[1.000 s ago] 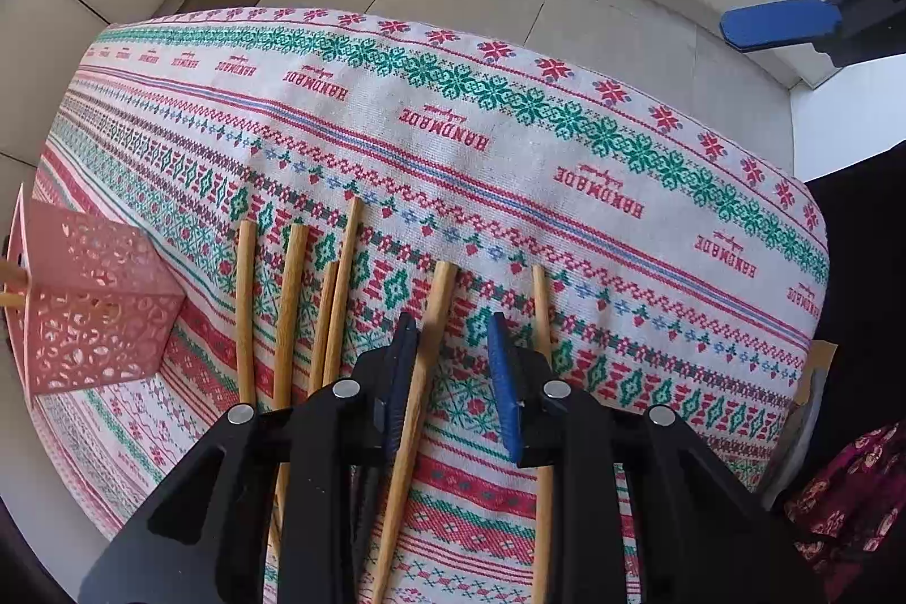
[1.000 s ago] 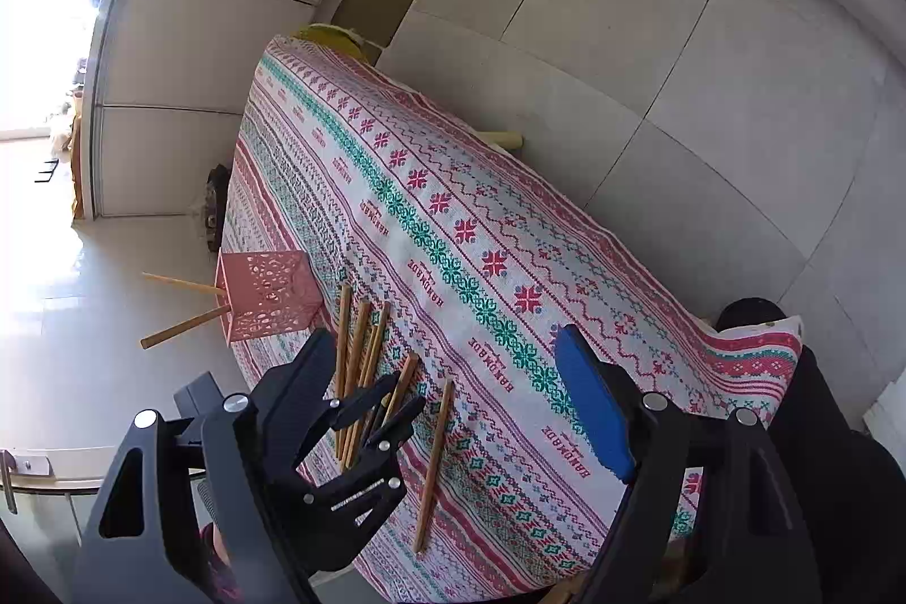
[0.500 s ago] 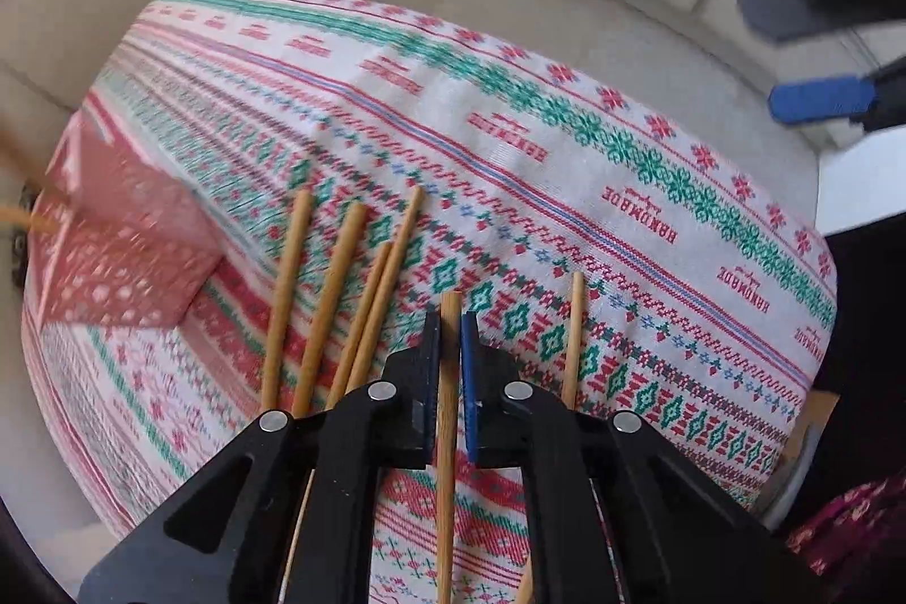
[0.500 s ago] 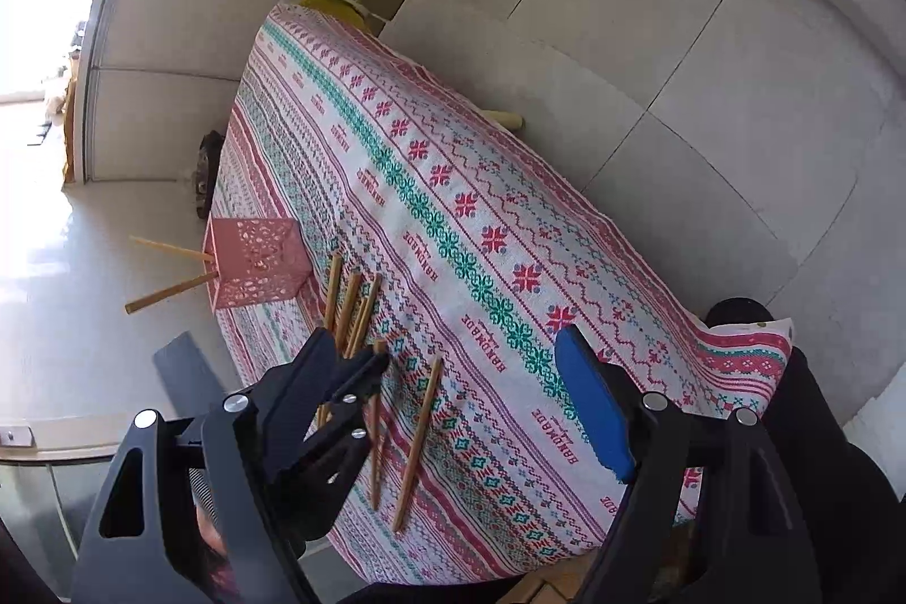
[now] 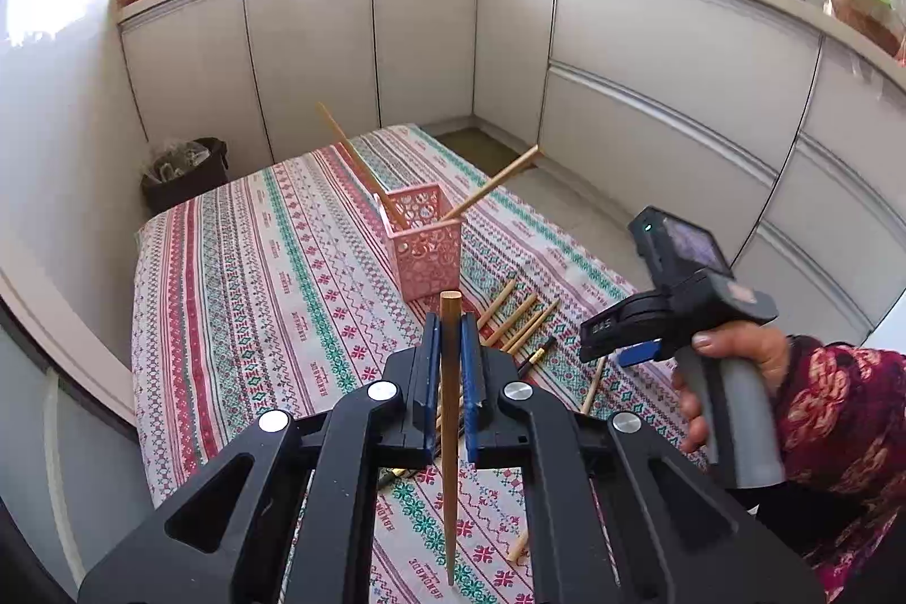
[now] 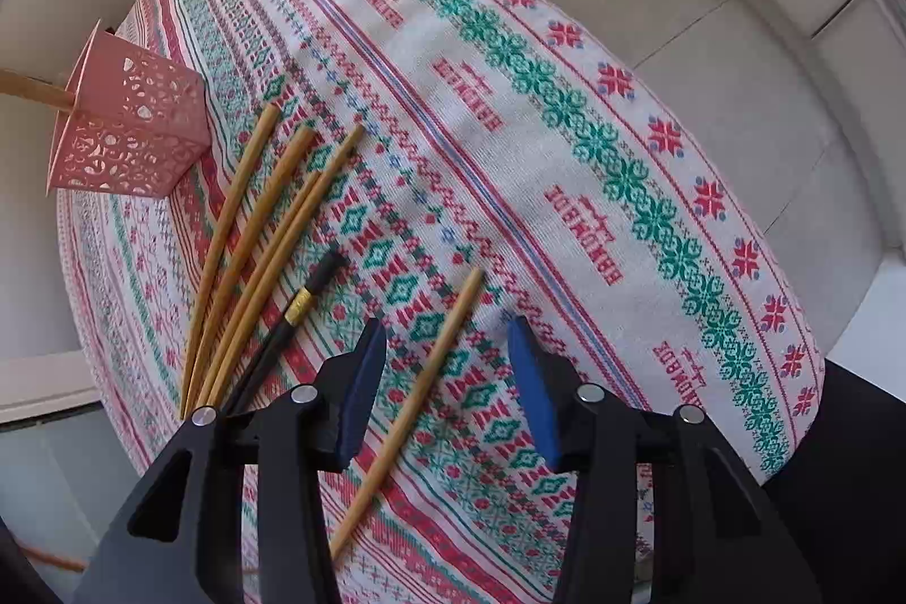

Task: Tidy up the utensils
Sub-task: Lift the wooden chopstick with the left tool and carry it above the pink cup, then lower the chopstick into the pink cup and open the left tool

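Note:
My left gripper (image 5: 451,326) is shut on a wooden chopstick (image 5: 450,462), which hangs in the air above the patterned tablecloth (image 5: 272,298). Beyond it stands a pink perforated basket (image 5: 427,253) with two chopsticks leaning out of it. My right gripper (image 6: 447,335) points down at the table, and its jaws are closing around a lone wooden chopstick (image 6: 422,383) that lies between them. The pads (image 6: 532,389) do not touch it. To its left lie several wooden chopsticks (image 6: 255,253) and a black one with a gold band (image 6: 294,315).
A person's hand (image 5: 730,366) in a dark red patterned sleeve grips the right gripper's handle. White kitchen cabinets (image 5: 651,94) wrap around the table, with pots on the counter above. A dark bin (image 5: 184,174) stands on the floor at the table's far left corner.
The left gripper closed on a chopstick, then lifted it and tilted up until the kitchen came into view. The right gripper dropped over the lone chopstick and its jaws narrowed.

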